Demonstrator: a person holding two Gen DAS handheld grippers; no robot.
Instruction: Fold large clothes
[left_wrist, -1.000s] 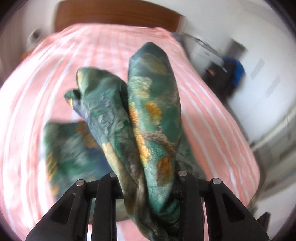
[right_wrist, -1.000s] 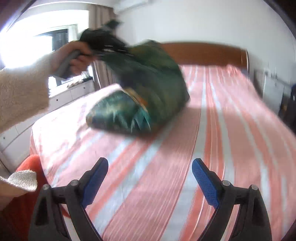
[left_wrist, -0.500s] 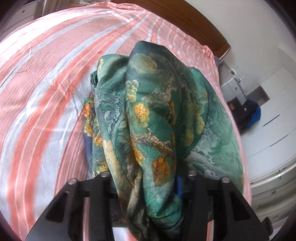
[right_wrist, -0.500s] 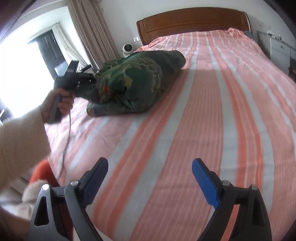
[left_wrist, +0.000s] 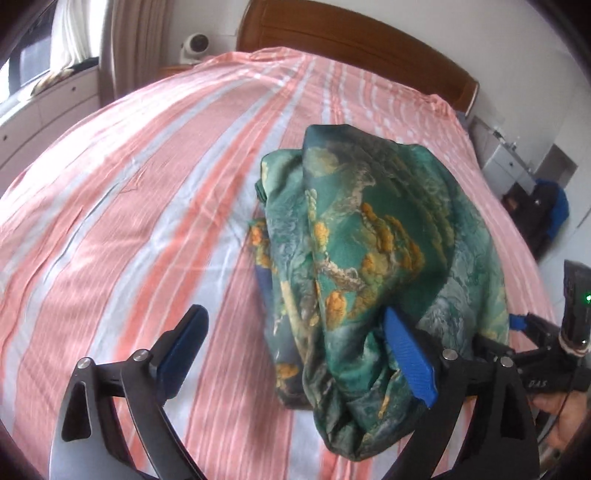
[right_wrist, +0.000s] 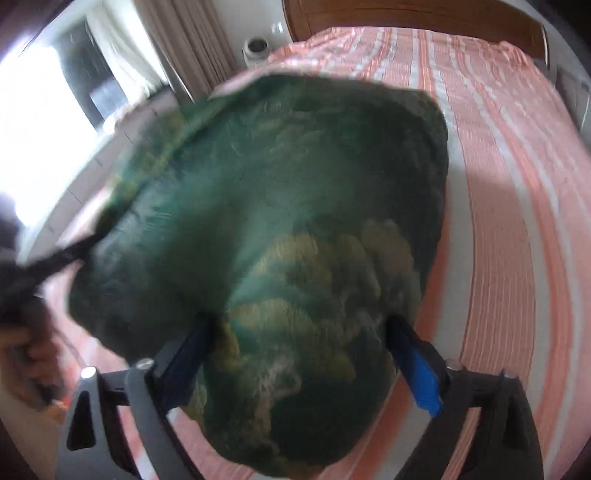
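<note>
A: Released! Since 1 second ago the left gripper (left_wrist: 295, 354) has let go, its jaws opening wide, and the bundle has dropped onto the bed (left_wrist: 147, 206).

B: Green garment (left_wrist: 362, 258), yellow-orange print, bunched in a heap; it drapes over the pad at 3 o'clock.

A: Right gripper (right_wrist: 299, 354) is opening too, blurred cloth (right_wrist: 280, 229) filling the gap toward 12 o'clock, not visibly pinched.

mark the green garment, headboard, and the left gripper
green garment (left_wrist: 369, 251), left wrist view, top of the bundle.
headboard (left_wrist: 354, 40), left wrist view, wooden face.
left gripper (left_wrist: 295, 354), left wrist view, midway between fingertips, jaws opening.
</note>
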